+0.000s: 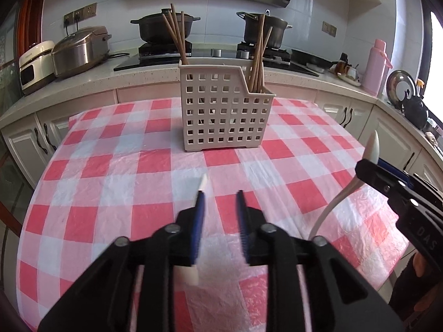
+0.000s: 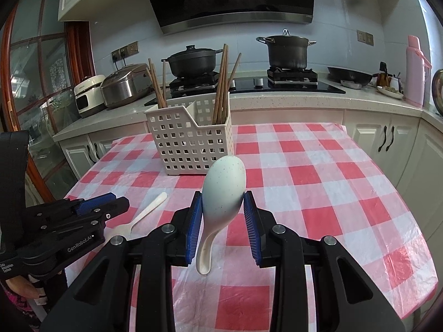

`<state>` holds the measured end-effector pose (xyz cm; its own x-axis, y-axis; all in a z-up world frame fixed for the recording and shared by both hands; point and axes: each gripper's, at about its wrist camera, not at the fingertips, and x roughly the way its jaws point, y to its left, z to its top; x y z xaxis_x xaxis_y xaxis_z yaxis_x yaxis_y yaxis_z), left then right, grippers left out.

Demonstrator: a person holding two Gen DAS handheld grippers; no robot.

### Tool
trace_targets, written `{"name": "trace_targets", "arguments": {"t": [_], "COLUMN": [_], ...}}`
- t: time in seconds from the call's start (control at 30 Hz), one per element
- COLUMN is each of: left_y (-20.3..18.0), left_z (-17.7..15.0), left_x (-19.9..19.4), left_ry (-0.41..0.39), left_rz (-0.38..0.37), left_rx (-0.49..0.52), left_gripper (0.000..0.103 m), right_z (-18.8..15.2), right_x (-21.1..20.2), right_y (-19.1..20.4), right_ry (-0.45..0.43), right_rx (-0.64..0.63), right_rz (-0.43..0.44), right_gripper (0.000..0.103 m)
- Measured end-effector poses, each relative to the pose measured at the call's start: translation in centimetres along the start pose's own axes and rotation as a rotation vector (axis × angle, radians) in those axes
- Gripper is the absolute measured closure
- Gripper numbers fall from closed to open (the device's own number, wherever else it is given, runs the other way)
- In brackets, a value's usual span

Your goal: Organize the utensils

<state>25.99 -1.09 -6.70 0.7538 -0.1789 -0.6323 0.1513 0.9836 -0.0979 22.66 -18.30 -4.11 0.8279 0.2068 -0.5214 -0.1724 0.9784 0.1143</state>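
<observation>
- The right gripper (image 2: 221, 197) has its blue-padded fingers (image 2: 195, 221) clamped on the bowl of a pale blue-green speckled ceramic spoon (image 2: 225, 177). The spoon is clear of the desk, bowl up and cream handle hanging down towards the camera.
- The left gripper (image 1: 220, 207) has its fingers apart with nothing pressed between them.
- A small cream plastic spoon (image 2: 148, 211) lies flat on the red-and-white checked plastic cloth of the desk (image 1: 110, 179). In the left wrist view it runs under that gripper's left-hand finger, one end showing beyond the tip.
- The white perforated plastic basket (image 1: 221, 110) stands at the far middle of the desk, upper centre of both views. Its two compartments each hold brown wooden chopsticks (image 1: 177, 36).
- Step in hand, as I judge it: the spoons are being sorted into the basket. One is already lifted, and the small one is on the cloth, not yet gripped.
- Next for the right hand: carry the ceramic spoon forward over the basket rim and tip it handle-down into a compartment, clear of the leaning chopsticks.
- Next for the left hand: shift sideways so the thin spoon sits between the pads, then close low, near the cloth.
</observation>
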Motion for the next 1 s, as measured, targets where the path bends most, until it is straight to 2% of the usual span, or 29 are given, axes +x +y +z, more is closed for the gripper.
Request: {"name": "trace_targets", "arguments": {"t": [0.07, 0.2, 0.6, 0.93, 1.0], "left_y": [-0.1, -0.1, 1.9, 2.4, 2.4], "left_z": [0.3, 0.7, 1.4, 1.5, 1.5], "left_x": [0.8, 2.3, 7.8, 10.7, 11.2], "left_ry": [0.006, 0.030, 0.140, 0.231, 0.245], "left_rz": [0.009, 0.022, 0.061, 0.080, 0.086], "left_rx": [0.003, 0.009, 0.021, 0.053, 0.056], "left_gripper": [0.067, 0.066, 0.066, 0.066, 0.069], "right_z": [0.1, 0.2, 0.9, 0.8, 0.8], "right_x": [0.6, 1.8, 5.0, 6.1, 6.2], "right_y": [-0.4, -1.0, -0.5, -0.2, -0.3], "right_ry": [0.008, 0.021, 0.053, 0.069, 0.071], "right_rx": [0.007, 0.025, 0.037, 0.053, 0.056], "right_rz": [0.001, 0.009, 0.049, 0.068, 0.069], "right_gripper": [0.073, 0.073, 0.073, 0.073, 0.073]}}
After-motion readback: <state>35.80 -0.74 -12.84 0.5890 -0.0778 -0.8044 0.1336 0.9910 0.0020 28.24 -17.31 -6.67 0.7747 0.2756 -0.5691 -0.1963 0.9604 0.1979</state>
